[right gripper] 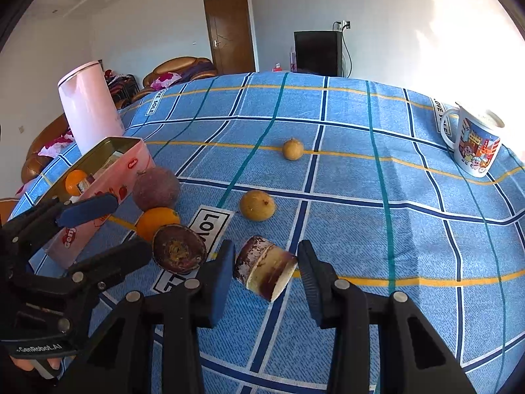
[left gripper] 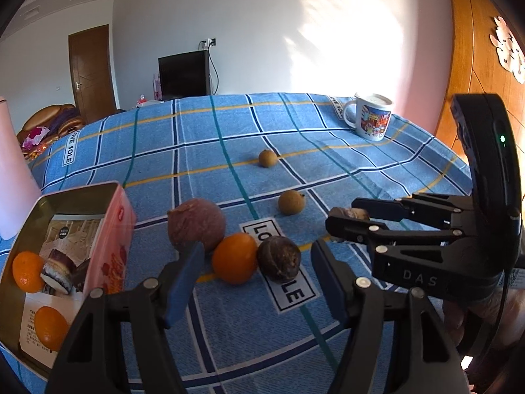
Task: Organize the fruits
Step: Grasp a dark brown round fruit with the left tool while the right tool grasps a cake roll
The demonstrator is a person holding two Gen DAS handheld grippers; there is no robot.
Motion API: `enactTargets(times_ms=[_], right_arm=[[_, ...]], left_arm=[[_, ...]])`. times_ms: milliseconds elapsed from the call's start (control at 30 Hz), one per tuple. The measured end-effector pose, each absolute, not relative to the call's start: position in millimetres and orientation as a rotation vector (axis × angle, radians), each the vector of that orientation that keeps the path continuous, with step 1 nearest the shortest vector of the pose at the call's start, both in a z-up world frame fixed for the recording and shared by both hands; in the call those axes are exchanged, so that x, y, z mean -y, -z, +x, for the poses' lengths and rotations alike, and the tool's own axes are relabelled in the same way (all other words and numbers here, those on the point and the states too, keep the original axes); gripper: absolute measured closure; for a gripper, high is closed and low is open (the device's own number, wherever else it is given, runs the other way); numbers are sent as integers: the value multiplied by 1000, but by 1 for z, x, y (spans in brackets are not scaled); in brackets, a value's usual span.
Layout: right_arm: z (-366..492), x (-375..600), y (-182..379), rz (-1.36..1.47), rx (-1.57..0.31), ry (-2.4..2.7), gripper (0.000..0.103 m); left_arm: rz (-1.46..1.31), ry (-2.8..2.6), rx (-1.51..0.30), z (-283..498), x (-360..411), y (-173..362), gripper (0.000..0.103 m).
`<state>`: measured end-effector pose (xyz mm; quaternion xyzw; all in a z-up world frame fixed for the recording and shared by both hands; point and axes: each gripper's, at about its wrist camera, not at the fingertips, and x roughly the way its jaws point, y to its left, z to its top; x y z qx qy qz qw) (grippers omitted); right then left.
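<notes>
My left gripper [left gripper: 254, 275] is open around an orange [left gripper: 234, 258] and a dark brown fruit [left gripper: 279, 258], with a purple round fruit [left gripper: 196, 224] just behind. A pink tin [left gripper: 65, 259] at the left holds two oranges [left gripper: 28, 272]. My right gripper [right gripper: 265, 274] is open, its pads on either side of a brown-and-white cut piece [right gripper: 264, 266] on the cloth. Two small tan fruits [right gripper: 257, 205] [right gripper: 293, 149] lie farther back. The right gripper also shows in the left wrist view [left gripper: 347, 216].
A blue plaid cloth [right gripper: 361, 229] covers the table. A printed mug [right gripper: 474, 142] stands at the far right. A pink kettle [right gripper: 90, 108] stands behind the tin. The left gripper shows in the right wrist view [right gripper: 108, 226].
</notes>
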<state>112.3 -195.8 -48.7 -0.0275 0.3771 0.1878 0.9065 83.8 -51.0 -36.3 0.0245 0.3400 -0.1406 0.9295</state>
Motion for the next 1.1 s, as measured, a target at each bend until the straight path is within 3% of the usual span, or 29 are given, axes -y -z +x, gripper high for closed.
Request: enactTargets(times_ms=[67, 600, 700, 1100], right_arm=[[113, 200, 48, -34, -775, -379, 62], [111, 212, 44, 25, -739, -349, 62], [112, 209, 45, 12, -742, -353, 61], [107, 213, 41, 15, -707, -355, 61]], left_arm=[[62, 301, -715, 87, 57, 39, 56], [117, 357, -750, 92, 80, 43, 61], [114, 367, -760, 93, 81, 44, 80], [118, 395, -733, 86, 82, 42, 83]])
